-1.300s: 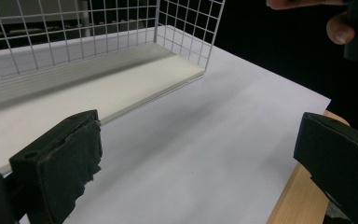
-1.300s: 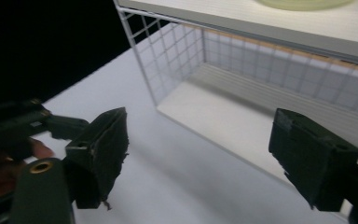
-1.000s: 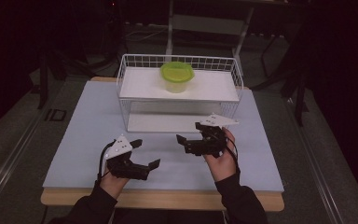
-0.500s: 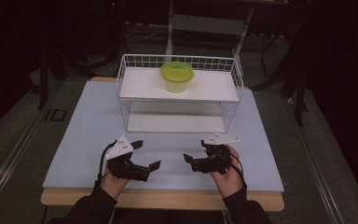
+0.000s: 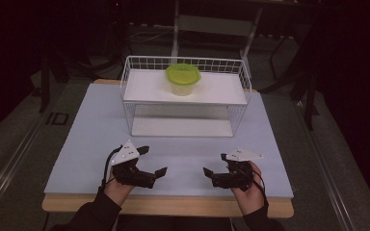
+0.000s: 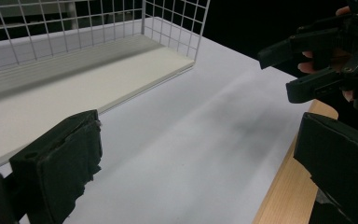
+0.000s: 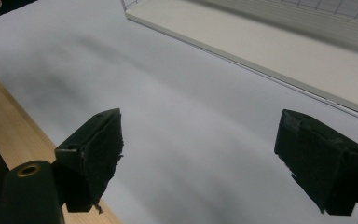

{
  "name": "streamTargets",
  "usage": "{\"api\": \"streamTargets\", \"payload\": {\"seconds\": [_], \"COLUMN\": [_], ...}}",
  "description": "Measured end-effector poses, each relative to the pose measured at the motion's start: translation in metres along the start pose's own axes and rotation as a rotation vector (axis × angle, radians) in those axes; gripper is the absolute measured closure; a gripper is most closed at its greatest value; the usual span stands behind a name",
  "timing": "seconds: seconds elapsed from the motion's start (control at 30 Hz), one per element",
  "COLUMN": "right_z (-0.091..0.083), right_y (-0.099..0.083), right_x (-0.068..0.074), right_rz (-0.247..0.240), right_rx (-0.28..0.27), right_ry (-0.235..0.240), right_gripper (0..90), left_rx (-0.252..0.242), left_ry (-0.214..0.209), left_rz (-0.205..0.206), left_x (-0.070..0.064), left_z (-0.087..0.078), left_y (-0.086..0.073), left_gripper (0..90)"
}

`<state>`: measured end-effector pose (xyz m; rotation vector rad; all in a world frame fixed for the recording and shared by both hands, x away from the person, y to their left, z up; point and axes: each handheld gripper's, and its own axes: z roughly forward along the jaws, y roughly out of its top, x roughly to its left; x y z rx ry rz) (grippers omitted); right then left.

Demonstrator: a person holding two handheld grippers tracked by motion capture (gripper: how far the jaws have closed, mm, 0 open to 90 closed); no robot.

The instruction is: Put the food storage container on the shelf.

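Both grippers sit low over the near edge of the tabletop (image 5: 91, 130), held by a person whose hands come in from the bottom of the high view. Left gripper (image 5: 153, 163) has its jaws spread wide with nothing between them — its own view shows the two black pads far apart over bare pale surface, with the wooden front edge of the tabletop running under the right-hand pad. Right gripper (image 5: 211, 173) is likewise spread and empty; in its own view the pads stand well apart above the same pale surface, the wooden edge at lower left. The two grippers point inward toward each other, well apart, each topped by a grey three-cornered plate. In the left gripper view the right gripper appears at upper right with fingertips (image 6: 307, 68) visible behind it.

Farther back, near the middle of the tabletop, stands a white wire rack (image 5: 130, 103) with an open lower level and a flat white shelf on top. On that shelf, slightly left of centre, rests a green-lidded container (image 5: 183, 79) — upright, well apart from both grippers.
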<state>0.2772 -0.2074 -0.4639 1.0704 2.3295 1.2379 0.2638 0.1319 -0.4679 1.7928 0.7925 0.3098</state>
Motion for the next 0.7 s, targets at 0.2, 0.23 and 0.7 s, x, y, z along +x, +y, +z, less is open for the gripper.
{"api": "streamTargets", "payload": {"seconds": [0.2, 0.23, 0.7], "right_z": [-0.006, -0.007, -0.003], "right_y": [-0.009, -0.01, -0.015], "right_x": [-0.005, -0.006, -0.018], "right_rz": [-0.006, -0.01, 0.004], "right_rx": [0.001, 0.002, 0.027], "right_ry": [-0.02, -0.028, -0.072], "right_gripper": [15.1, 15.0, 15.1], "left_rx": [0.001, 0.006, 0.04], "left_ry": [-0.001, 0.0, -0.002], "left_rz": [0.01, 0.011, 0.011], "left_x": [0.0, -0.001, 0.001], "left_z": [0.0, 0.0, 0.004], "left_y": [-0.001, -0.001, -0.007], "left_gripper": [1.9, 1.9, 1.9]}}
